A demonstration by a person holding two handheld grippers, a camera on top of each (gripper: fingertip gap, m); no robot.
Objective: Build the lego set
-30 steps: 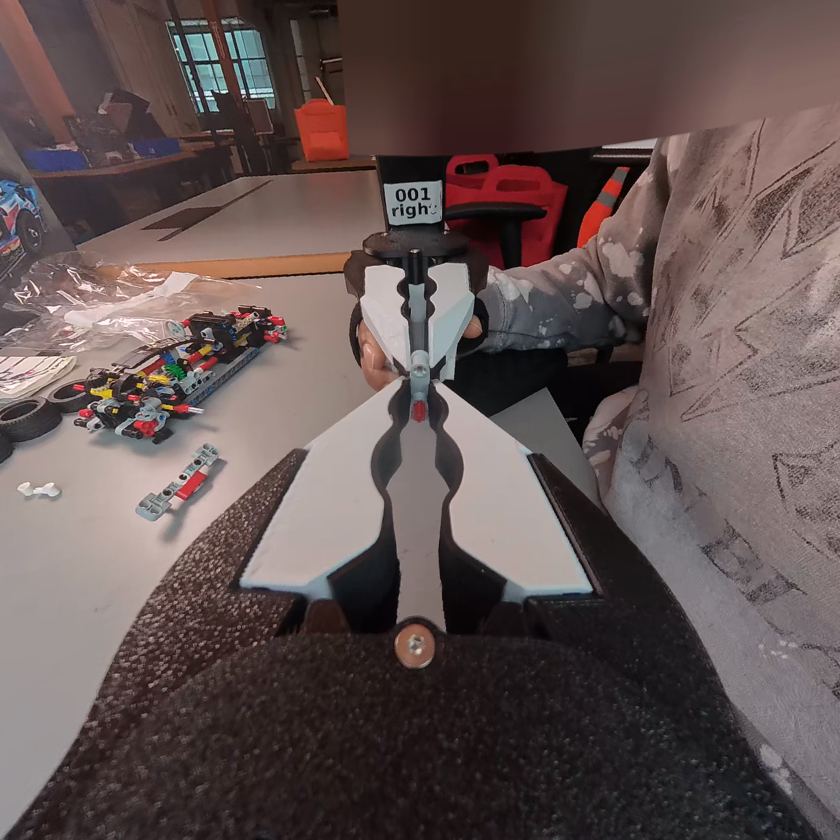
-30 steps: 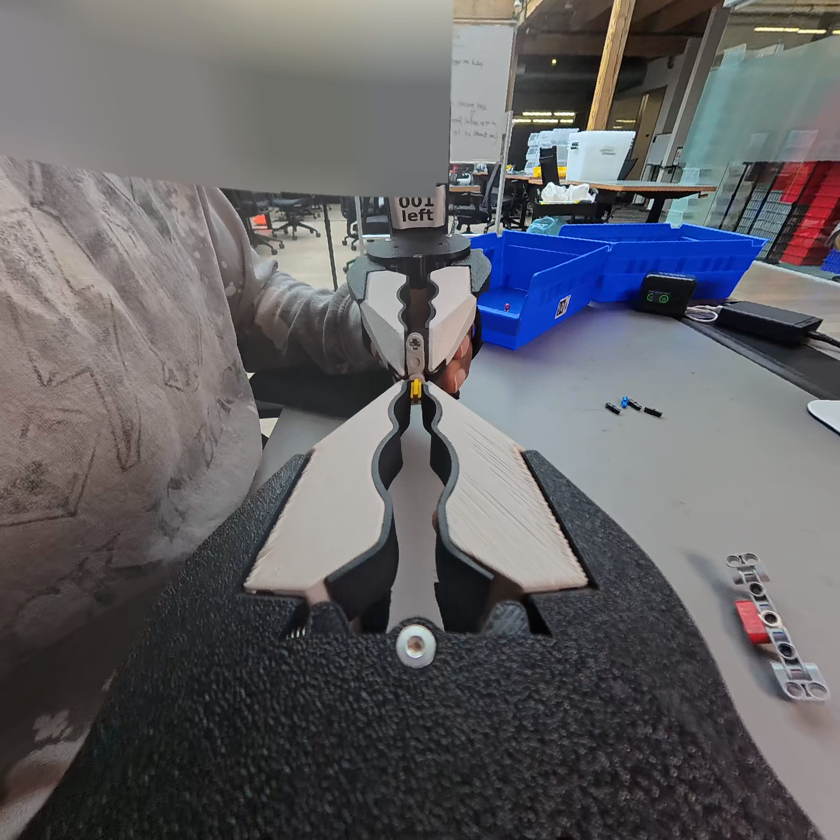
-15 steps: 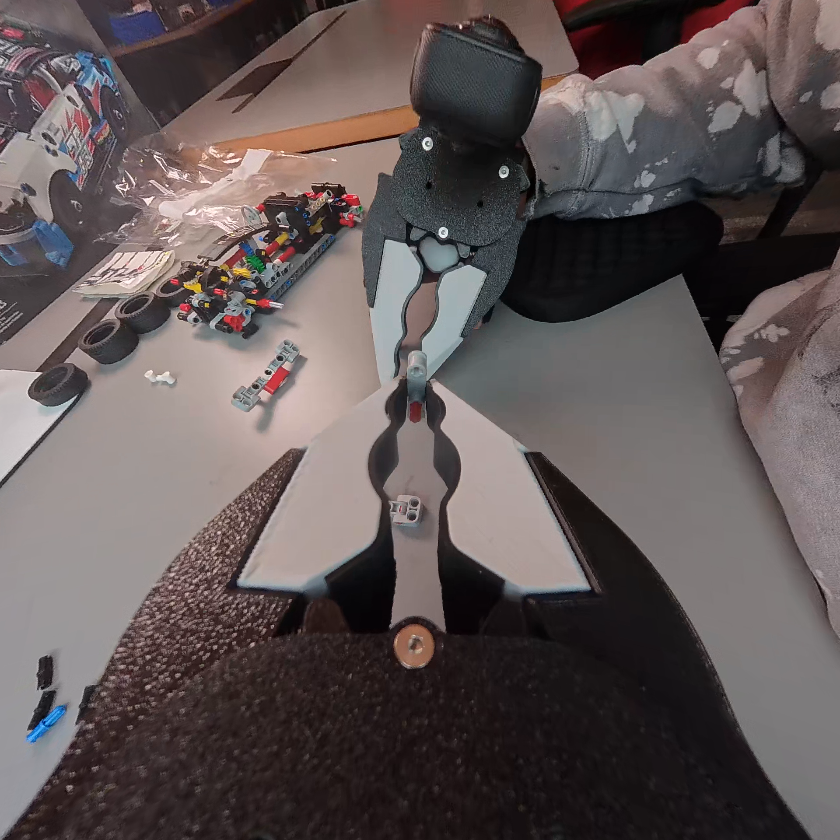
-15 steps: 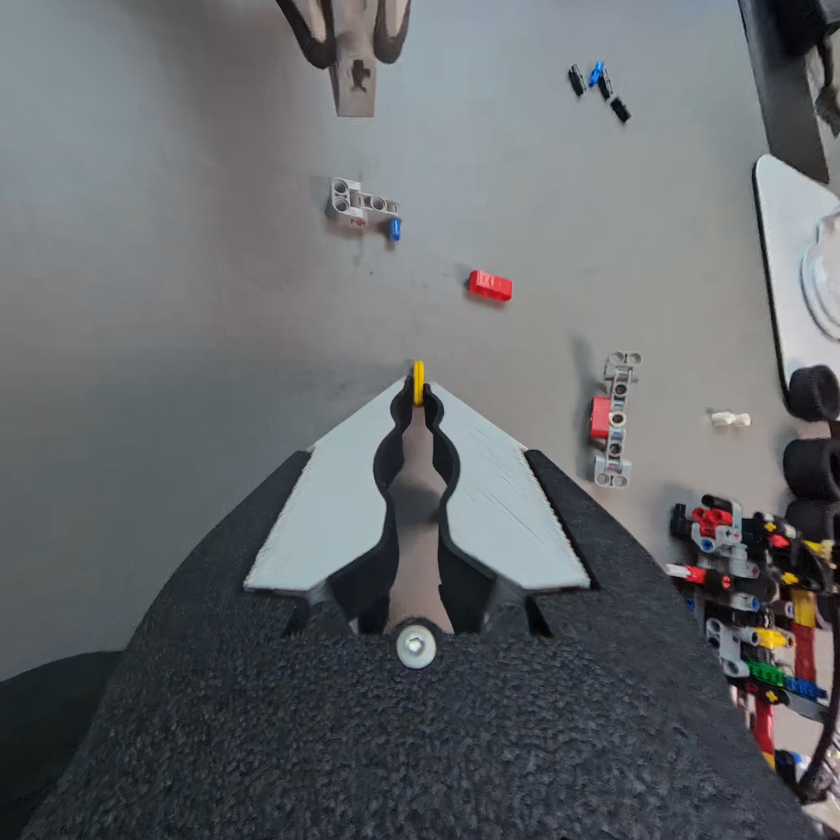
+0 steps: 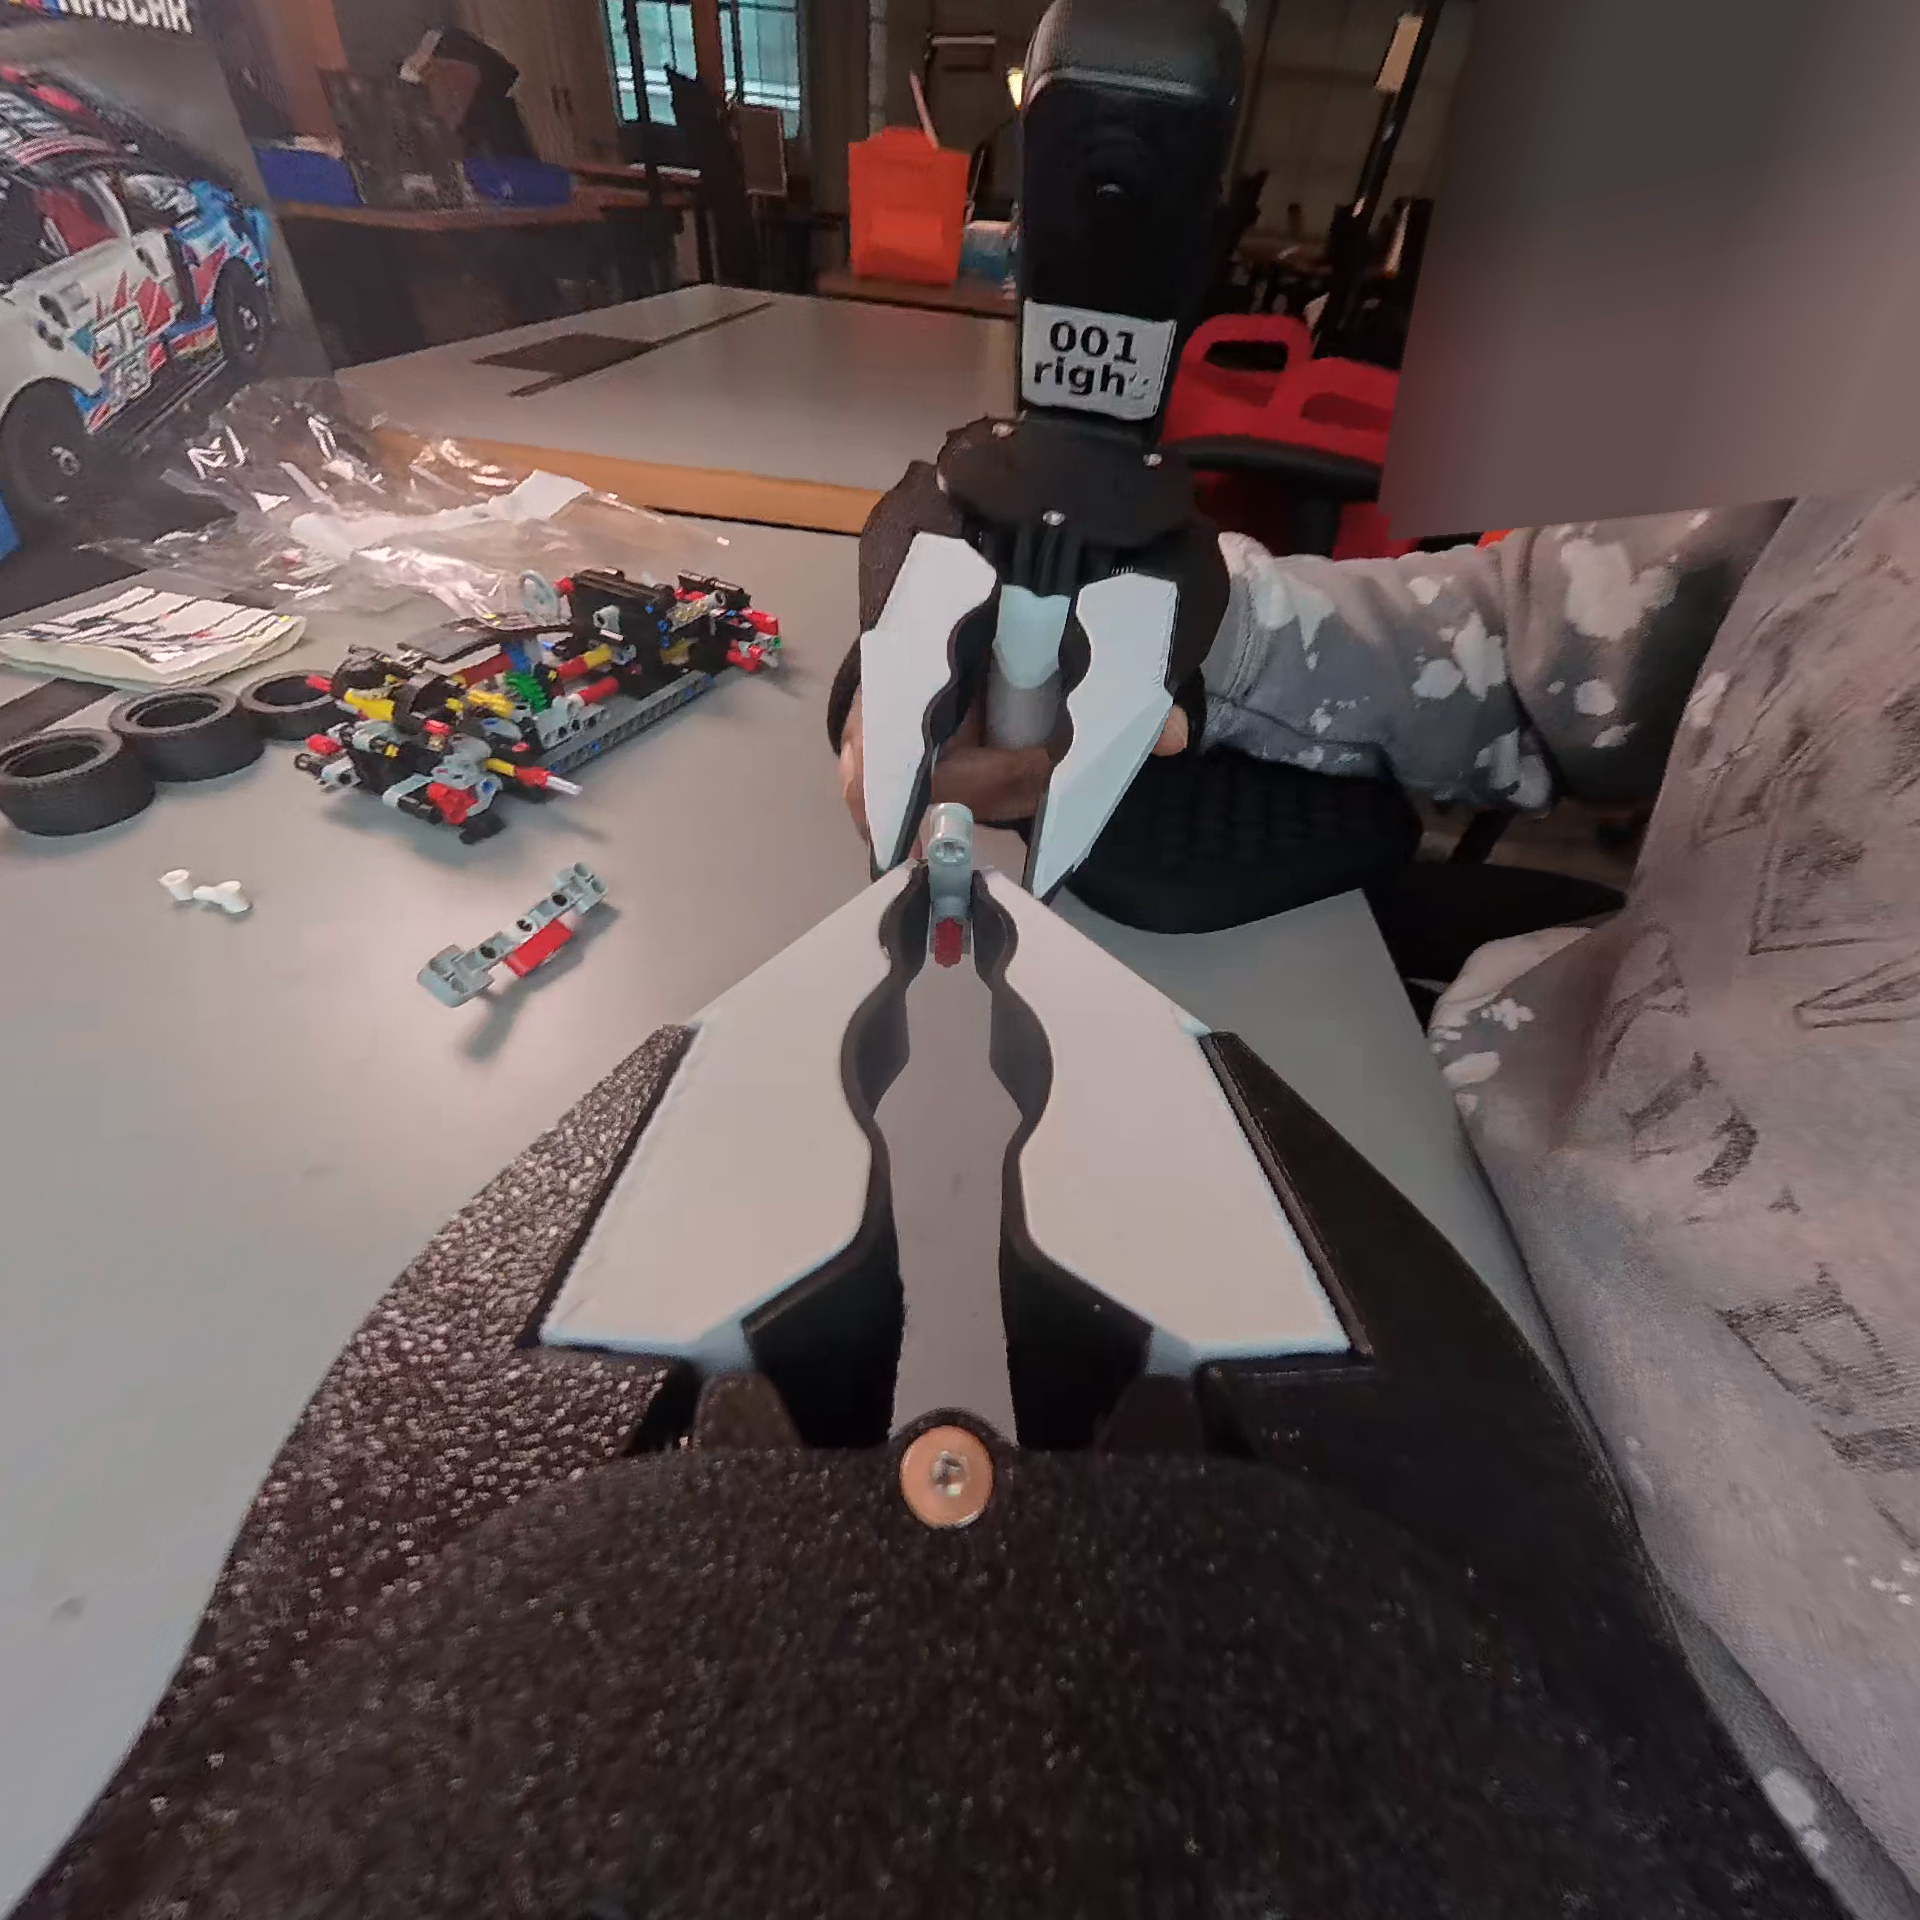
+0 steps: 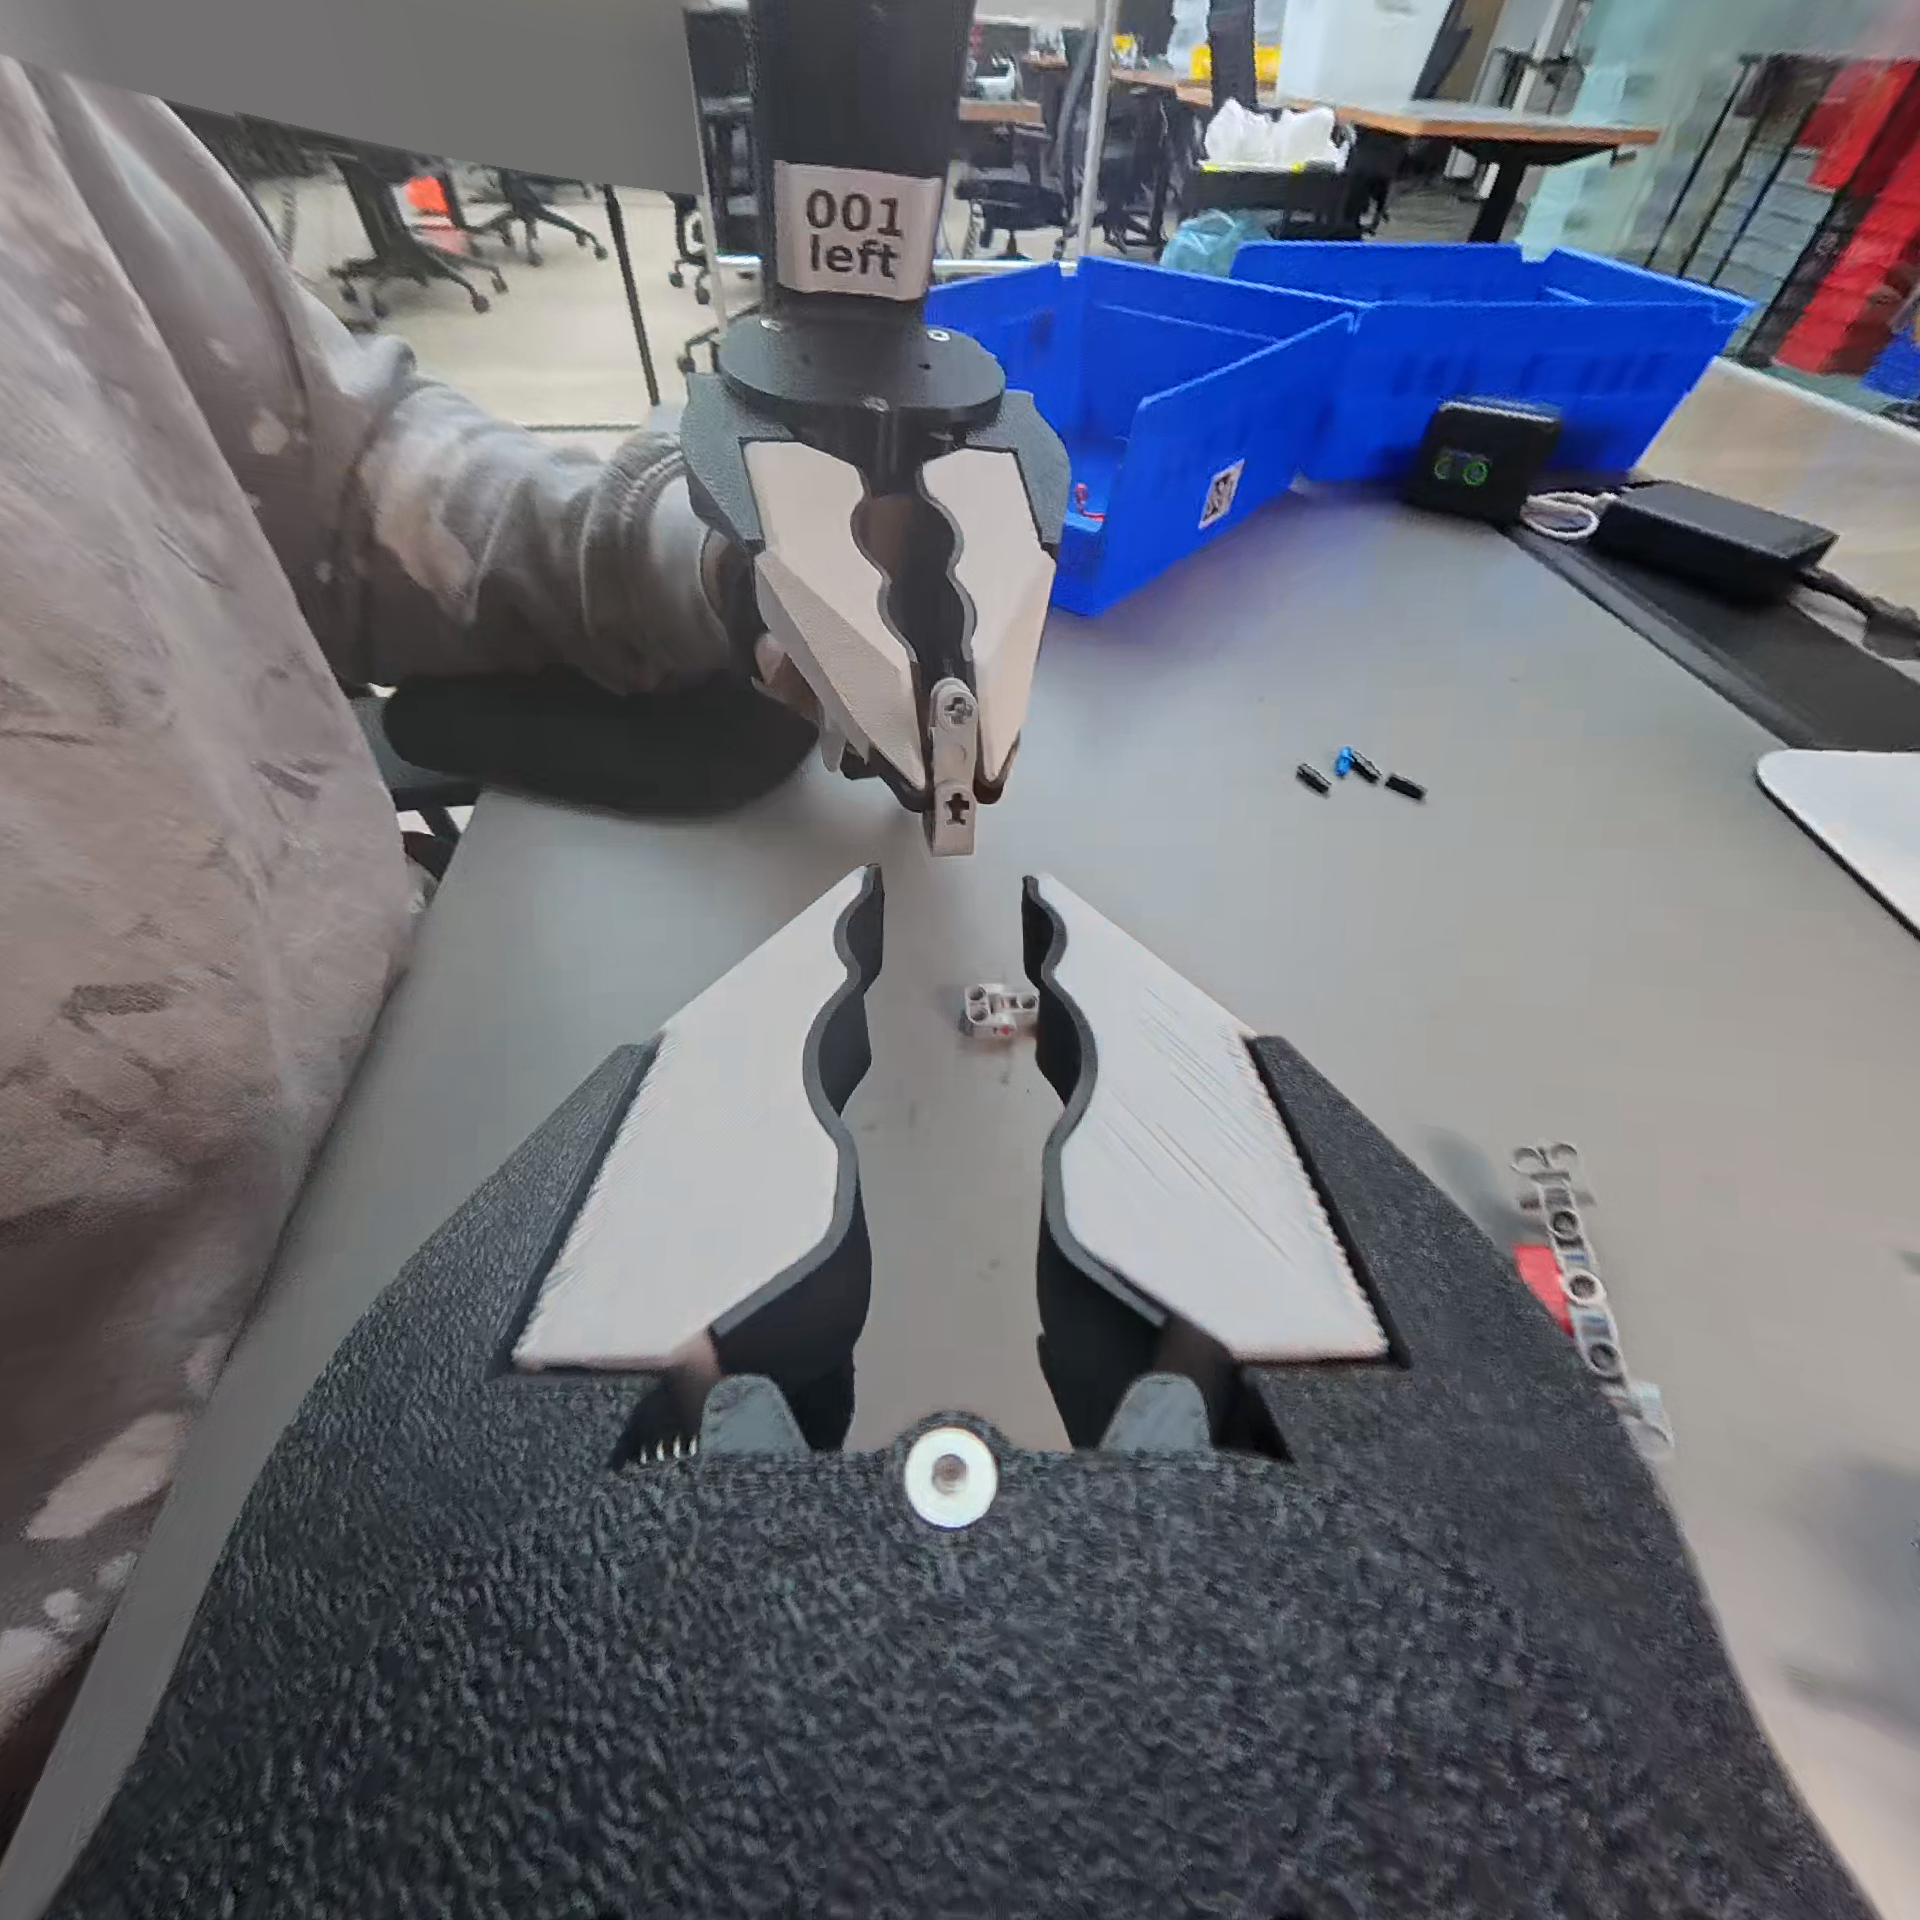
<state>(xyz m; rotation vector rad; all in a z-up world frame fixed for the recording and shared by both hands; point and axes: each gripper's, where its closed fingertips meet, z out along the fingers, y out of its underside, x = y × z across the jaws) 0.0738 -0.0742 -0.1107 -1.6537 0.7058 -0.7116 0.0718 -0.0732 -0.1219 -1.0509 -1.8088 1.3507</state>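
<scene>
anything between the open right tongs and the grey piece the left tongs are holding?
Nothing visible. The right tongs stand open just short of the grey connector pinched in the left tongs; only bare air and table between them.

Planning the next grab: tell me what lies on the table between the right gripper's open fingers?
One small grey connector piece, lying near its right finger; the right wrist view shows it.

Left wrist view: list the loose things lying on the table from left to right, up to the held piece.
Black tyres → small white piece → half-built car chassis → grey beam with a red part → grey connector pinched in the left gripper.
</scene>
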